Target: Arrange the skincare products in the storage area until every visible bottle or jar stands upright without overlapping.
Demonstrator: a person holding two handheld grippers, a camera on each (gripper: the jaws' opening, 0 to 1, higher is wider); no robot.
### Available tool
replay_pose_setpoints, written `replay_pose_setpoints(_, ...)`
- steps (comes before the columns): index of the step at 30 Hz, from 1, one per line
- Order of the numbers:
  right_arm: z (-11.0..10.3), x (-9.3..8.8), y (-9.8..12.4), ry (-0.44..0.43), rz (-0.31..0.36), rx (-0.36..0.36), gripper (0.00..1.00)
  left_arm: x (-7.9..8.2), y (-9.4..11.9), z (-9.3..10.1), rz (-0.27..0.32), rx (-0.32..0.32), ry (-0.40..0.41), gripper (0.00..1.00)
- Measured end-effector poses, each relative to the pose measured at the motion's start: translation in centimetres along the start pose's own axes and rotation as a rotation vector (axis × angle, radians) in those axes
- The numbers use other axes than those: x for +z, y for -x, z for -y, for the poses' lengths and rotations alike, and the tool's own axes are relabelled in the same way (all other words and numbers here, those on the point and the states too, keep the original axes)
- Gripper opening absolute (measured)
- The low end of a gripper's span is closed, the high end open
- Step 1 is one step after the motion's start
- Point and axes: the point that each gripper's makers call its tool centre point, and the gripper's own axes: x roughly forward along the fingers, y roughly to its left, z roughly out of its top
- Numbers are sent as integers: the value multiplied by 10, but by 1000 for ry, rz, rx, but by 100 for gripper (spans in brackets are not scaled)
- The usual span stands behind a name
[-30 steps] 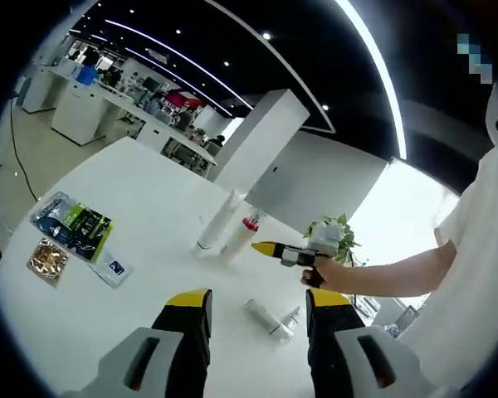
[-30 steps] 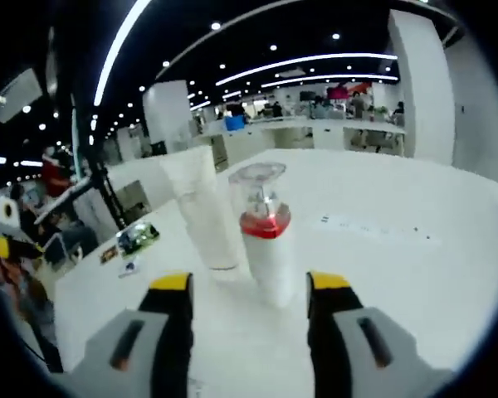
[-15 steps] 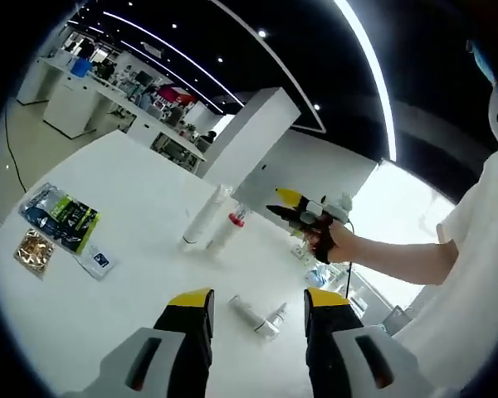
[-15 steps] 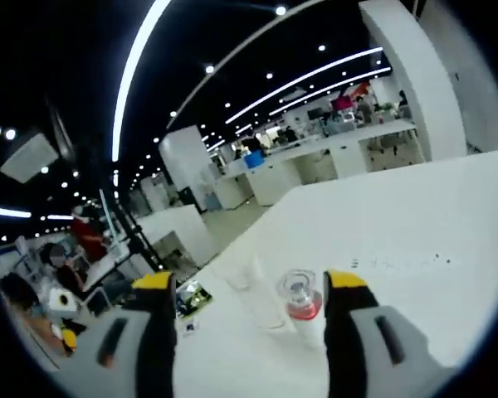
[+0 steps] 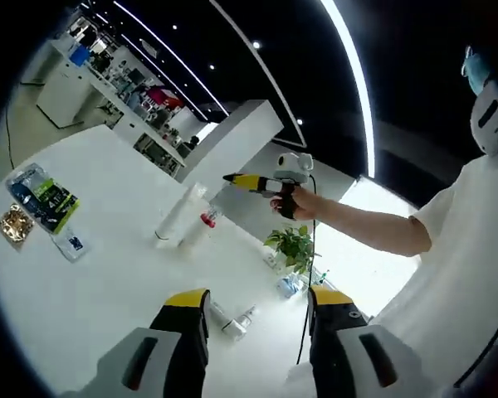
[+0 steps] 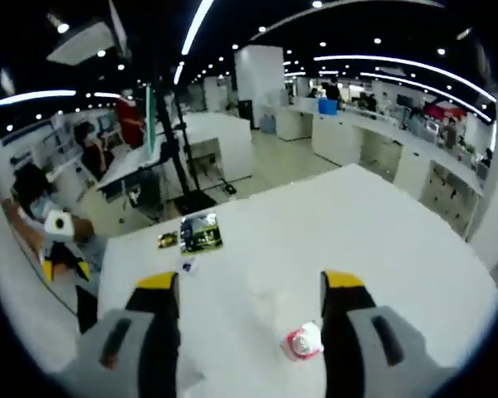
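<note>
On the smooth white counter (image 5: 108, 274), left gripper view: a tall white tube (image 5: 176, 217) and a red-collared bottle (image 5: 201, 225) stood upright; a clear bottle (image 5: 236, 322) lay flat between the wide left claw (image 5: 253, 311). The right claw (image 5: 232, 178) hovered above, state indeterminate. Right gripper view: the right claw (image 6: 249, 286) stood wide and empty over the red-collared bottle (image 6: 303, 342); glossy packets (image 6: 195, 235) lay beyond.

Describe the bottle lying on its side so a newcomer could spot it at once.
Start at the large white table in the left gripper view, then drop to its near edge between the left gripper jaws. The small clear bottle lies tipped over there, while the white tube and the red-collared bottle stand upright farther back.
</note>
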Motion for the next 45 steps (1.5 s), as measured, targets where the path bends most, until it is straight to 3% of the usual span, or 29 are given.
replay_pose_setpoints(2,0,-3,-6,53,-63,25,62,-6,-1,-1,-58,16,-50,49)
replay_pose_setpoints(3,3,-4,-9,105,-104,30,58,-5,-2,1,-60,15,-72,49)
replay_pose_setpoints(11,2,-7,-28,226,-244,116,54,2,3,-4,-32,39,-89,49)
replay_pose_setpoints(19,2,-35,-47,389,-446,188,47,4,10,-11,-17,72,-80,49)
replay_pose_setpoints(22,6,-39,-54,432,-475,184,41,6,11,-12,-8,85,-85,49)
replay_pose_setpoints(27,11,-48,-62,395,-521,191,31,7,12,-12,-12,92,-100,49)
replay_pose_setpoints(31,14,-57,-68,390,-567,199,31,7,16,-11,-7,99,-98,49)
replay_pose_setpoints(37,11,-69,-74,452,-640,207,24,2,25,-17,-13,123,-90,49)
replay_pose_setpoints(45,20,-74,-80,449,-667,192,12,7,34,-24,5,150,-96,49)
